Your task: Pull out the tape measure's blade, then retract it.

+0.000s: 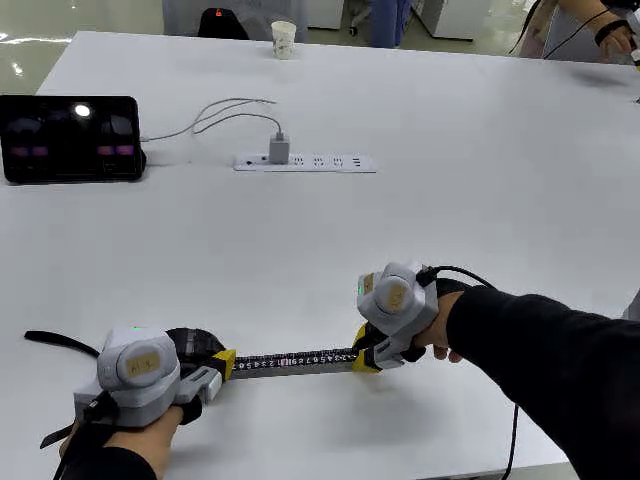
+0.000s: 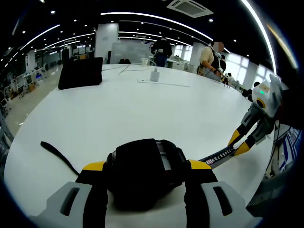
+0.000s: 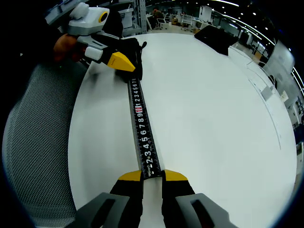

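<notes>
A black tape measure case (image 2: 145, 171) lies on the white table near its front edge, and my left gripper (image 2: 147, 167) is shut on it from both sides. In the head view the case (image 1: 196, 345) sits at the lower left, just beyond the left gripper (image 1: 215, 370). Its blade (image 1: 292, 360) runs to the right, flat along the table, printed with numbers (image 3: 141, 130). My right gripper (image 3: 152, 175) is shut on the blade's end, seen at the lower middle of the head view (image 1: 362, 358). A black wrist strap (image 2: 59, 154) trails left from the case.
A dark tablet (image 1: 68, 137) stands at the back left. A white power strip (image 1: 305, 162) with a plugged charger and cable lies mid-table, and a paper cup (image 1: 284, 38) stands near the far edge. A grey mesh chair (image 3: 35, 152) is beside the table. People stand at the back.
</notes>
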